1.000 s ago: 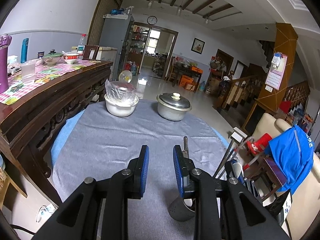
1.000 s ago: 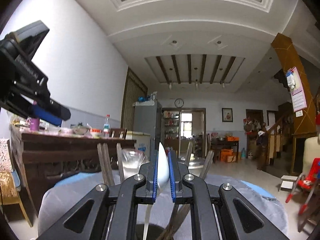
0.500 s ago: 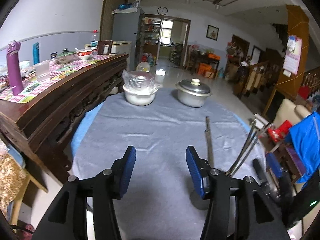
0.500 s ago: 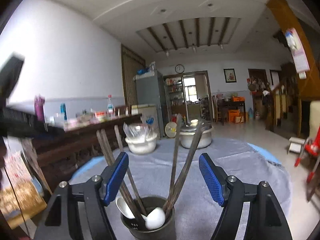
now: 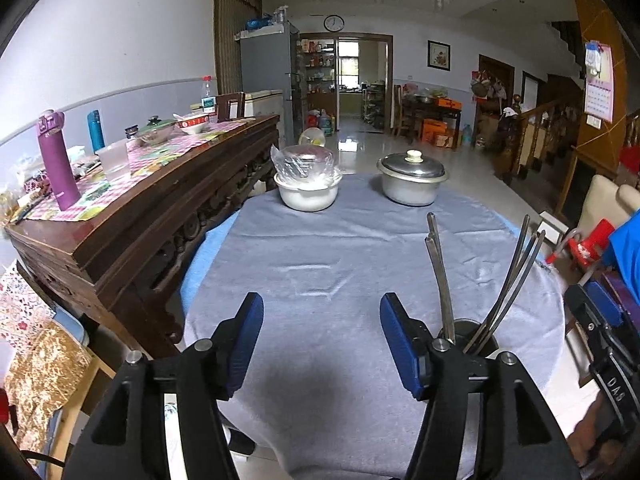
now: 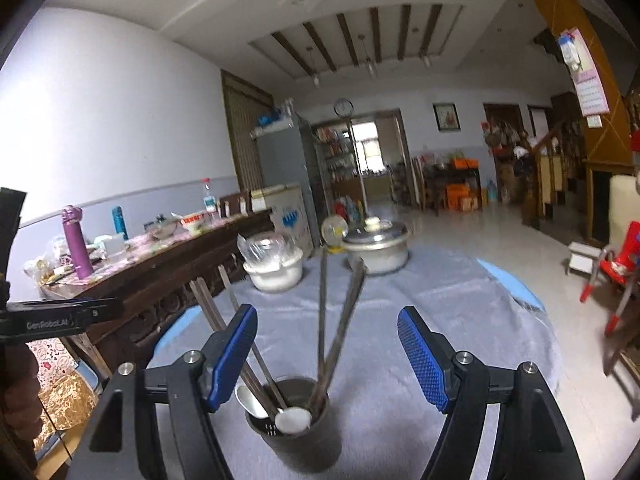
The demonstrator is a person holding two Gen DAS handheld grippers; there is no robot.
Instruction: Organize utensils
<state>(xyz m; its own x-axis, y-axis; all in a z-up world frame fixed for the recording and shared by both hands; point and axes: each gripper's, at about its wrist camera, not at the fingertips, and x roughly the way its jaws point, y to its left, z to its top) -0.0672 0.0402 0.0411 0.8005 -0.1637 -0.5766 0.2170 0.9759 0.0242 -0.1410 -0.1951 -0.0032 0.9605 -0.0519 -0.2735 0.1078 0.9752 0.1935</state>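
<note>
A dark utensil cup (image 6: pixel 302 436) stands on the grey tablecloth (image 6: pixel 440 320) near the table's front edge. It holds several metal chopsticks (image 6: pixel 336 336) and two white spoons (image 6: pixel 293 420), bowls up. My right gripper (image 6: pixel 328 364) is open and empty, just above and behind the cup. In the left wrist view the cup (image 5: pixel 476 340) shows behind the right finger, with chopsticks (image 5: pixel 440 272) sticking up. My left gripper (image 5: pixel 320 340) is open and empty over bare cloth, to the cup's left.
A white bowl with a plastic-wrapped lid (image 5: pixel 307 184) and a lidded metal pot (image 5: pixel 412 178) stand at the table's far side. A dark wooden sideboard (image 5: pixel 140 208) with bottles and dishes runs along the left. A red chair (image 6: pixel 616 272) is at the right.
My right gripper let go of the white spoon, which now rests in the cup, and opened wide. My left gripper opened too and drew back from the cup.
</note>
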